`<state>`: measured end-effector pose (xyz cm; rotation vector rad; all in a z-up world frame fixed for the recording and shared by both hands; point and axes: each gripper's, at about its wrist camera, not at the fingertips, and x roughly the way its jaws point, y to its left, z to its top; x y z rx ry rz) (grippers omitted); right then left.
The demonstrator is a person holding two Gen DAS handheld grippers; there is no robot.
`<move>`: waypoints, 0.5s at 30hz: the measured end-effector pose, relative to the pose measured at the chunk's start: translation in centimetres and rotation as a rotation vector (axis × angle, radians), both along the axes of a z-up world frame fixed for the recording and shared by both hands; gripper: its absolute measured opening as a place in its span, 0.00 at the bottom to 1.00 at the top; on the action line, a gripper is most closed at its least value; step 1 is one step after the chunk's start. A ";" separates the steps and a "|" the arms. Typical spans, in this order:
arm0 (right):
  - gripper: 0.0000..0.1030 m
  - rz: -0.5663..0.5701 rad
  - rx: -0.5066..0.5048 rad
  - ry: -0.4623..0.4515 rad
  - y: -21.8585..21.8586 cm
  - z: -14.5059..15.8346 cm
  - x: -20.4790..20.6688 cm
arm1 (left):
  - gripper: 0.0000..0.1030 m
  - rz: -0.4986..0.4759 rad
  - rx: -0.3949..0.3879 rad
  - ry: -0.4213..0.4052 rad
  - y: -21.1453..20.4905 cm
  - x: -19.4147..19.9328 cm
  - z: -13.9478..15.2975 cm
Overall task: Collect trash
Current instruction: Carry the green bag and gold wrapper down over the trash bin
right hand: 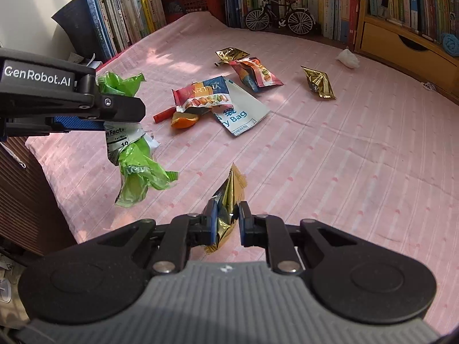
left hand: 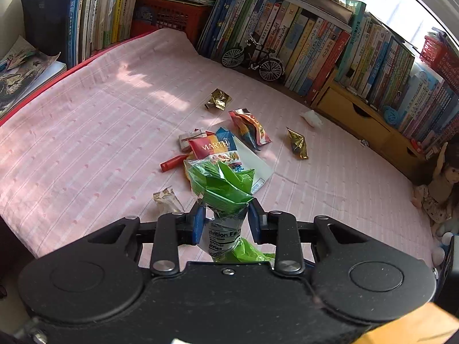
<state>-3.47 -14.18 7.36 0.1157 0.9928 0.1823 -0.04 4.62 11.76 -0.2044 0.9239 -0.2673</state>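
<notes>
Left gripper [left hand: 226,215]: jaws drawn in on a crumpled green wrapper [left hand: 222,185], blue pads pressing both sides. Wrapper is lifted clear of the pink striped cloth [left hand: 86,114]. A white panel on it reads "Nutrition Fa…" and "Calories" in the left wrist view, "…n Facts" in the right wrist view. The gripper's side casing reads "GenRobot.AI".

Right gripper [right hand: 226,218]: jaws nearly together, pinching a gold foil wrapper [right hand: 229,195], which stands up between the pads; its lower end pokes out beneath them.

Remaining litter on the cloth, right wrist view, clock directions taken from the white bag:
- white bag [right hand: 243,109], lettering "…y Bag" plus characters I cannot read in full.
- red-and-blue biscuit packet [right hand: 200,94] at 9 o'clock, overlapping the bag, marked "MARTHA".
- red tube [right hand: 163,114] further out at 9 o'clock, beside an orange wrapper [right hand: 183,120].
- red snack packet [right hand: 255,74] at 12 o'clock; gold wrapper [right hand: 229,54] just beyond it.
- second gold wrapper [right hand: 318,83] at 2 o'clock, well apart.
- white tissue [right hand: 348,57] further at 2 o'clock, near the wooden drawer unit [right hand: 401,48].

Books [right hand: 129,17] line the far edge; spine text too small to read. A model bicycle [right hand: 279,14] stands before them.
</notes>
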 end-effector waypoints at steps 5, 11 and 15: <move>0.18 -0.024 0.006 0.002 1.1 1.0 -2.2 | 0.29 -0.010 0.017 0.003 2.6 -3.1 0.4; 0.18 0.006 0.006 0.006 3.4 1.7 -5.3 | 0.29 0.008 0.022 0.033 6.2 -7.2 -0.2; 0.18 0.028 0.026 0.023 5.0 1.6 -7.5 | 0.29 0.029 0.025 0.068 8.6 -10.0 -1.5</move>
